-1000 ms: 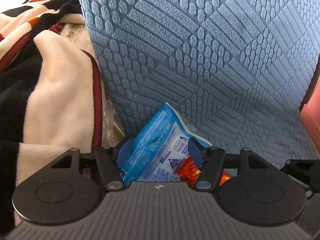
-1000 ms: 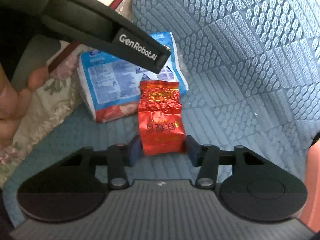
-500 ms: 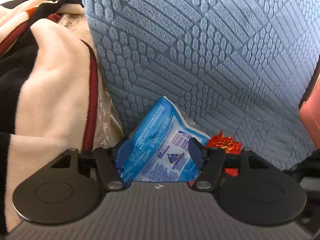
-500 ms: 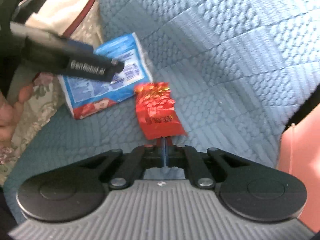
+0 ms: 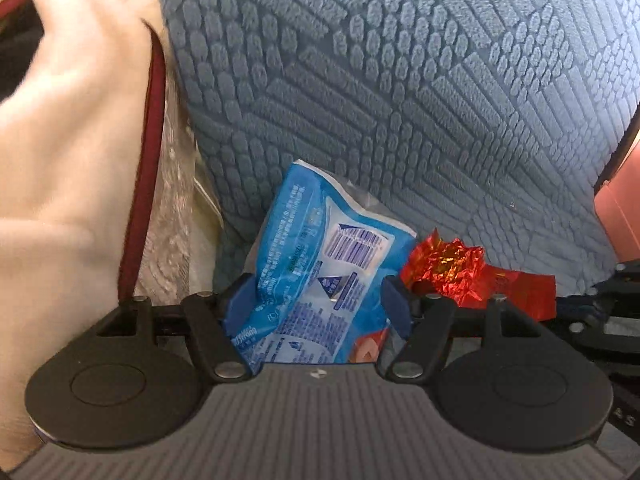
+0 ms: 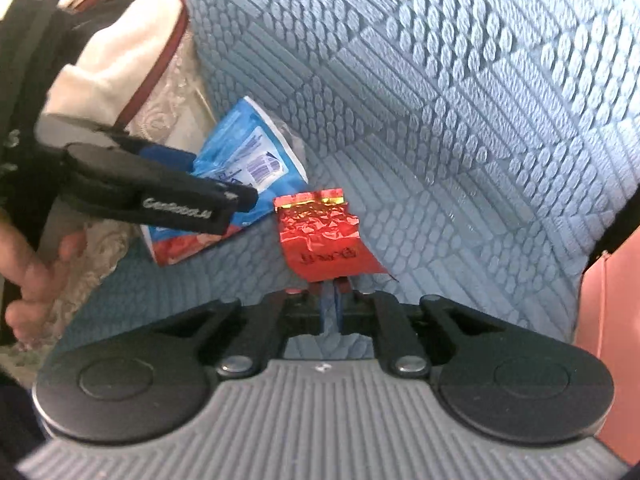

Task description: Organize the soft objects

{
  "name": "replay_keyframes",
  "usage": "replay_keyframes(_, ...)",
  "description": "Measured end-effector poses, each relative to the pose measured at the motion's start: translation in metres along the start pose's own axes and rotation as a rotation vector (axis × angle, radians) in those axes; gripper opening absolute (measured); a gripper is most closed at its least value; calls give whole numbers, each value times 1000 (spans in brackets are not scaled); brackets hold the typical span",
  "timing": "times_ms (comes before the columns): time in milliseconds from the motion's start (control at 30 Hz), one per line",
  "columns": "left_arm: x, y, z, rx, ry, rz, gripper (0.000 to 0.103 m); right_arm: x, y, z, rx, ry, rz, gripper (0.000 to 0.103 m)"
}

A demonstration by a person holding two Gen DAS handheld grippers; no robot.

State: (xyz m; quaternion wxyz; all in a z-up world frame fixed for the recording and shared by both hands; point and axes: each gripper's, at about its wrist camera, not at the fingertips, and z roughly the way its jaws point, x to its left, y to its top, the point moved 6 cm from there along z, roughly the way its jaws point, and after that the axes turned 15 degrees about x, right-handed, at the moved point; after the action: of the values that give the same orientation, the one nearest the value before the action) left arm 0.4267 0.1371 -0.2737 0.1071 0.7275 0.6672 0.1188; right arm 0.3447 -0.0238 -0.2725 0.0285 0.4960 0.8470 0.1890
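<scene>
Blue packet (image 5: pixel 316 268): a soft blue and white plastic pouch with a barcode panel, lying on the seat and leaning with its top edge against the blue textured backrest; what it is holding cannot be seen, since it is sealed and opaque.
Red foil packet (image 6: pixel 324 236): a small crinkled red and gold sachet, sealed, its contents hidden; it is sticking out from the right tongs just to the right of the blue packet, beside it rather than on it.
Left gripper (image 5: pixel 316 304): its jaws are opening, standing on either side of the blue packet's lower half; the blue pads are sitting at the pouch's edges, and whether they are pressing on it cannot be told.
Right gripper (image 6: pixel 330 292): its jaws are closed tight, pinching the bottom edge of the red foil packet and holding it clear of the seat.
Blue cushion cover (image 5: pixel 420 100): ribbed fabric covering the seat and backrest behind both packets.
Blanket (image 5: pixel 68 152): cream cloth with a dark red border, bunching at the left of the seat, next to the blue packet.
Person's hand (image 6: pixel 32 264): fingers are wrapping the left tool's handle at the left edge of the right wrist view.
Pink surface (image 6: pixel 612 304): showing at the right edge, beyond the cushion.
</scene>
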Motion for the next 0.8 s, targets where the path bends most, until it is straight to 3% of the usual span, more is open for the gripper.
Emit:
replay_keyframes(100, 0, -1, 6, 27, -19, -9, 73, -1, 4, 2, -2, 5, 2, 44)
replay_keyframes(133, -1, -1, 6, 30, -19, -6, 73, -1, 4, 3, 9, 9, -9, 48)
replay_keyframes(233, -3, -1, 8, 33, -35, -13, 73, -2, 3, -3, 64, 34, -53, 47)
replay_keyframes(333, -4, -3, 4, 27, -27, -18, 73, -8, 5, -12, 65, 57, -58, 47)
replay_keyframes(800, 1, -1, 2, 21, -46, -77, 73, -29, 38, -27, -95, 67, -23, 47)
